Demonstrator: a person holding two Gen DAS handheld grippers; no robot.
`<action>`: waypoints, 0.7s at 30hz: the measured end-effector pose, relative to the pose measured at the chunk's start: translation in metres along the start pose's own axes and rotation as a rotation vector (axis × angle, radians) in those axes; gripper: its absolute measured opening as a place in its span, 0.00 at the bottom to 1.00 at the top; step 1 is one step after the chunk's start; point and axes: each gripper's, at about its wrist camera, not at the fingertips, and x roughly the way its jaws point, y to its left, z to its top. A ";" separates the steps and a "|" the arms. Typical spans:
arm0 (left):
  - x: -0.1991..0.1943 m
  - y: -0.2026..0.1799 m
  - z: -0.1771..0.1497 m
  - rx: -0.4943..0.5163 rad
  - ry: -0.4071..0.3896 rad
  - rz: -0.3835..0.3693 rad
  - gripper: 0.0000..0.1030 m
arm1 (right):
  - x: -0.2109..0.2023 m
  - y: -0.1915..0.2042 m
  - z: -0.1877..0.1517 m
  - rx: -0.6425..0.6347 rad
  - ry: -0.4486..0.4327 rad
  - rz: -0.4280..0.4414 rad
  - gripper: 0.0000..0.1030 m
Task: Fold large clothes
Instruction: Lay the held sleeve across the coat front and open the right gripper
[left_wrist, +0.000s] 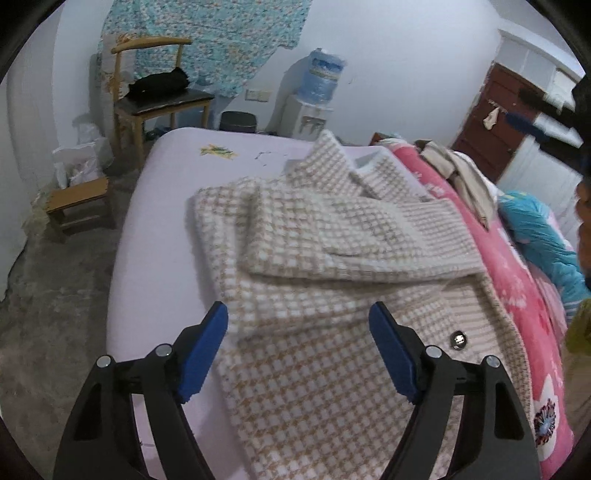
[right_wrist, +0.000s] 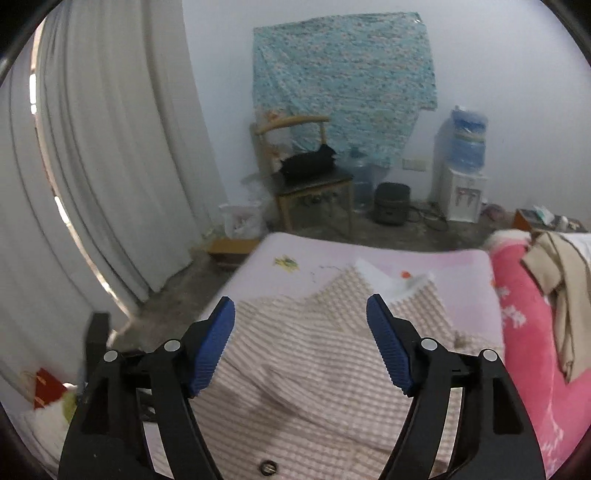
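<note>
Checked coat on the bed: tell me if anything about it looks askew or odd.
The checked coat lies partly folded, a sleeve crossing its chest at a slant. Its right edge rides onto the pink quilt instead of lying flat on the mattress.

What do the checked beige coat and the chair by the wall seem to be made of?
The checked beige coat looks like thick, fuzzy woven wool or a blend, with soft edges and a matte nap. The chair seems to have a pale varnished wooden frame and a dark, slightly shiny seat.
</note>
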 end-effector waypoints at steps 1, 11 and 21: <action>0.002 -0.002 0.003 -0.001 -0.004 -0.018 0.75 | -0.001 -0.016 -0.007 0.016 0.008 -0.025 0.68; 0.066 0.016 0.054 -0.135 0.030 0.056 0.58 | 0.005 -0.120 -0.071 0.262 0.117 -0.182 0.68; 0.117 0.022 0.077 -0.077 0.123 0.151 0.10 | 0.019 -0.159 -0.103 0.337 0.164 -0.208 0.68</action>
